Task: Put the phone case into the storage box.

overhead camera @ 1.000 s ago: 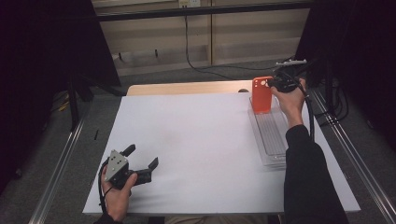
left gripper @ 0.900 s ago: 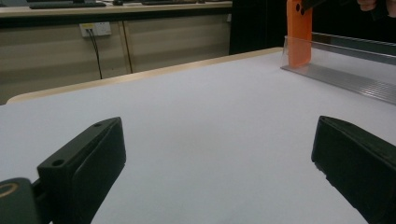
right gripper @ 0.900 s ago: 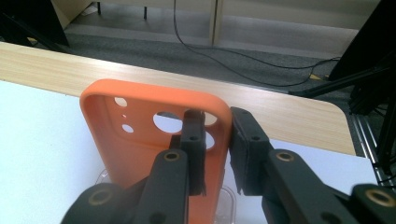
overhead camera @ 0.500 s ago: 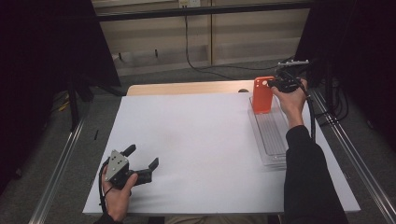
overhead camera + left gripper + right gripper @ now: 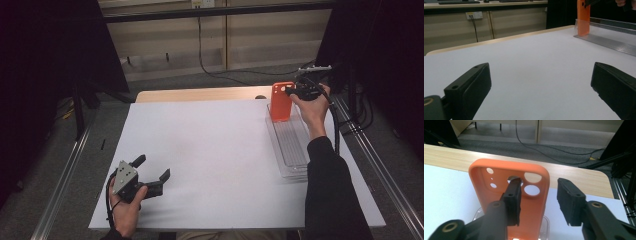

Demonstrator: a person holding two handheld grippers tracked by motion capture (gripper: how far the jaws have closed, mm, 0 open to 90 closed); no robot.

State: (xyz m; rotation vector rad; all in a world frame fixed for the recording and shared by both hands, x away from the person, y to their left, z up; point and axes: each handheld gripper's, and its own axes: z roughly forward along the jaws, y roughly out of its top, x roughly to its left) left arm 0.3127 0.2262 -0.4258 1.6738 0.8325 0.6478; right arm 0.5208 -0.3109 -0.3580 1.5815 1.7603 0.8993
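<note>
Presently, I find the right tongs (image 5: pixel 292 91) raised at the far right of the surface (image 5: pixel 215 150), with their jaws parted. In the right gripper view, one jaw lies against the inner face of the orange phone case (image 5: pixel 510 195), its tip beside the camera cut-outs, while the other jaw stands clear of the case's edge with a visible gap. I cannot tell from these views whether the case is being borne by that one jaw or resting on its own lower end.

The phone case (image 5: pixel 281 101) stands upright, its lower end inside the far end of the clear plastic tray (image 5: pixel 292 152), directly below and in front of the right tongs. The tray runs lengthwise back from those tongs along the person's right forearm (image 5: pixel 325 190); its floor is ribbed.

I record the left tongs (image 5: pixel 150 170) low at the near left of the surface, held in the left hand (image 5: pixel 125 207), well apart from tray and case. Their jaws are spread wide with nothing between them; in the left gripper view (image 5: pixel 539 82) bare white surface lies between the two pads, and the case (image 5: pixel 583 17) and tray wall (image 5: pixel 609 27) stand far ahead and to the right of these tongs.
</note>
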